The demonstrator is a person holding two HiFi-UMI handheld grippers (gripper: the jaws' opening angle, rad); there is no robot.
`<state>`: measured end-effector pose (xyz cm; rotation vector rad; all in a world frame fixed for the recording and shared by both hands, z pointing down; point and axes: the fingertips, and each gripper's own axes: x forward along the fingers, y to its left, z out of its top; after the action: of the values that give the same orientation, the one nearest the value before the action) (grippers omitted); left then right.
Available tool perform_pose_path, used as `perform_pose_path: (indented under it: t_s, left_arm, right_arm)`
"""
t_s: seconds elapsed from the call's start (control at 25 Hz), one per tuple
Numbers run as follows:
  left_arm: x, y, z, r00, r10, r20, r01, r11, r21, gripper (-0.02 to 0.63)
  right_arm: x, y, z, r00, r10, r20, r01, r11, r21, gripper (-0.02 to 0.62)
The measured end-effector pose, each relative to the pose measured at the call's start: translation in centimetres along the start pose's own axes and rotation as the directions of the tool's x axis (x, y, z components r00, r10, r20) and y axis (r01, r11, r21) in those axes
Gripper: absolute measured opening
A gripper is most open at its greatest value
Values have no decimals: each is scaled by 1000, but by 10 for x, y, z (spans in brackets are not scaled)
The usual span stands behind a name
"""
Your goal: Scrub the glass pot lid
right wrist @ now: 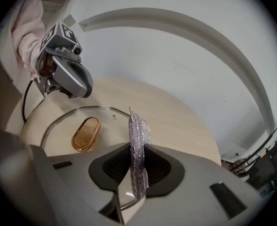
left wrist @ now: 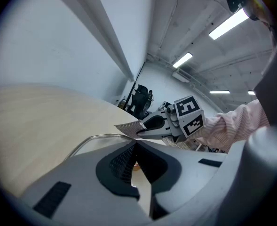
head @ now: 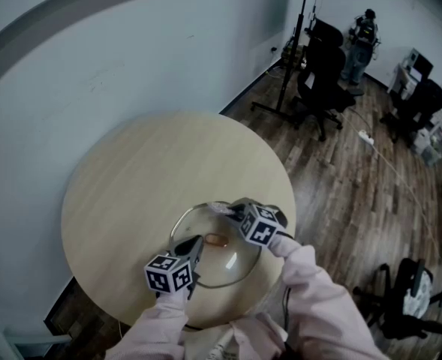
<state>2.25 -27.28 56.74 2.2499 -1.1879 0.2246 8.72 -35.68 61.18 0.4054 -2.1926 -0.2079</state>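
The glass pot lid (head: pixel 232 265) lies flat on the round pale table (head: pixel 153 163), near its front edge, with an amber oval knob (head: pixel 216 239) in the middle. My right gripper (head: pixel 232 212) is shut on a silvery mesh scrub cloth (head: pixel 221 208) that stands upright between its pads above the lid's far rim. In the right gripper view the cloth (right wrist: pixel 138 140) sticks up past the jaws, with the knob (right wrist: pixel 86 133) to its left. My left gripper (head: pixel 194 247) is shut, empty, over the lid beside the knob; whether it touches the glass is unclear.
The table's front edge is close behind the lid. A white wall curves round the table's far side. On the wood floor to the right stand black office chairs (head: pixel 322 73), a light stand (head: pixel 292 51) and a person (head: pixel 363 32) far back.
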Motion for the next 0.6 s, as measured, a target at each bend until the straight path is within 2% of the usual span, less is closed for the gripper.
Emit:
perform_pose_path:
  t_s: [0.36,0.6]
  left_arm:
    - [-3,-1,0,1000,23,5,-23,1000,-4,-3]
    - [-9,-2,-3,999,46,12,-46,999,-9,-3]
  right_arm:
    - [9,18,-7,992,87,-91,-100,982,-157,86]
    - [8,25,-14,986,108,-125,-134,966,-221,86]
